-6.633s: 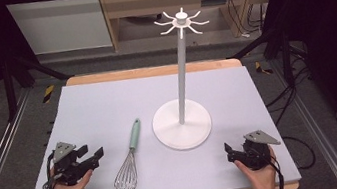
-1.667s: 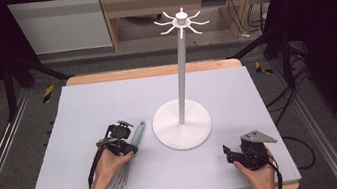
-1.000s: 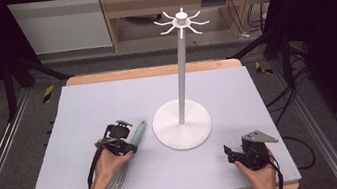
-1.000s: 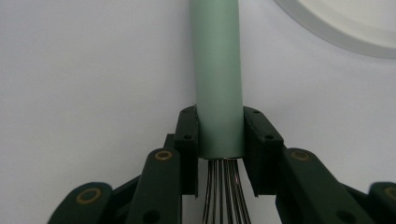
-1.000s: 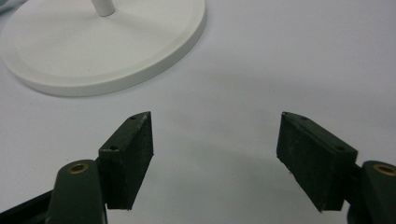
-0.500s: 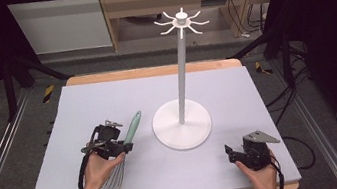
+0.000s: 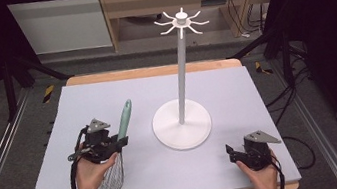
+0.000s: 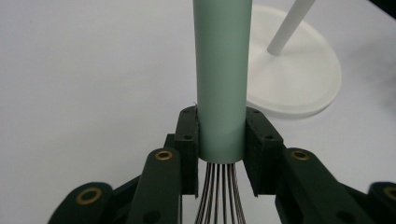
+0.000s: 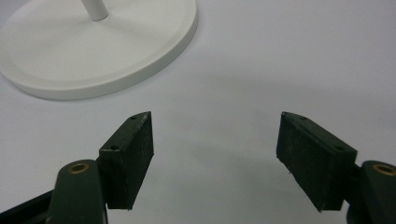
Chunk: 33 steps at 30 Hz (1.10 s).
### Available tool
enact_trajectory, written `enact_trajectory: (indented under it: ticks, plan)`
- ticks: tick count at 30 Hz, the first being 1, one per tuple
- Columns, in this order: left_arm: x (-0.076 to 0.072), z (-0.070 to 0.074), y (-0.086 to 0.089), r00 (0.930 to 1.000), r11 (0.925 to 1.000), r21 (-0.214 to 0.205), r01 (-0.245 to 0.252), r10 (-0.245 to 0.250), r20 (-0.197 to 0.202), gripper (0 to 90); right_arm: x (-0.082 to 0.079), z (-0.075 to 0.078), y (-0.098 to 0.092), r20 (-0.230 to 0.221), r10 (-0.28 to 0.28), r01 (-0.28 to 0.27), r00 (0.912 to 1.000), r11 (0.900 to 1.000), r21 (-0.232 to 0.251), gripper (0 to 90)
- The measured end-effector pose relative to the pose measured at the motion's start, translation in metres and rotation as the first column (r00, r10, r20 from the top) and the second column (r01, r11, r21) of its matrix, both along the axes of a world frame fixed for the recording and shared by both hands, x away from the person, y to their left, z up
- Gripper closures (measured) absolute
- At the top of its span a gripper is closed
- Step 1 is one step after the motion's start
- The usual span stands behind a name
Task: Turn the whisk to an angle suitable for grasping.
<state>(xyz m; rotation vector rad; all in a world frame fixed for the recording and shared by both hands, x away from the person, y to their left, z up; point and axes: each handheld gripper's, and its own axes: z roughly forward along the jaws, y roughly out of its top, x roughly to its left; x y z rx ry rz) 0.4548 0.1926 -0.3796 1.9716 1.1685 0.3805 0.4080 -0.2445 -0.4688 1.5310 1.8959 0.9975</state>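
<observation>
Since half a second ago, high view: left tool (image 7: pixel 119 143) has tilted the whisk (image 7: pixel 116 155) handle-up, wires partly behind the hand. Left gripper view: jaws clamp its green handle, wires cropped below. Right gripper view: right tool (image 9: pixel 215 156) gapes empty beside stand base (image 9: pixel 100 46), pole cropped.

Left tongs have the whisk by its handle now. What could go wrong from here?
1. The left tongs pinch the whisk at the very bottom of its smooth green handle, just above the wires, so it may pivot or slide in the pads.
2. The white stand sits close beside the whisk; a swing toward it could knock the thin pole.
3. The right tongs rest open and far off, so no quick support.
</observation>
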Motion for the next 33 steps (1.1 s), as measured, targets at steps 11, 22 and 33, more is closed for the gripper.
enact_trajectory:
  ticks: [11,22,33]
  plan:
    - [-0.013,0.009,0.005,0.9913,0.9981,-0.059,-0.017,0.024,0.129,68.8,-0.001,0.000,-0.001,0.021,-0.008,0.008,0.9998,0.9999,0.009,28.1]
    - [-0.028,0.014,-0.005,0.9649,0.9952,-0.096,0.018,0.008,0.263,68.8,-0.001,0.000,-0.001,0.040,-0.019,0.018,0.9990,0.9998,0.013,27.1]
    - [-0.039,0.024,-0.006,0.9455,0.9899,-0.135,0.042,0.004,0.325,68.7,0.000,-0.002,0.000,0.044,-0.022,0.022,0.9988,0.9997,0.011,26.1]
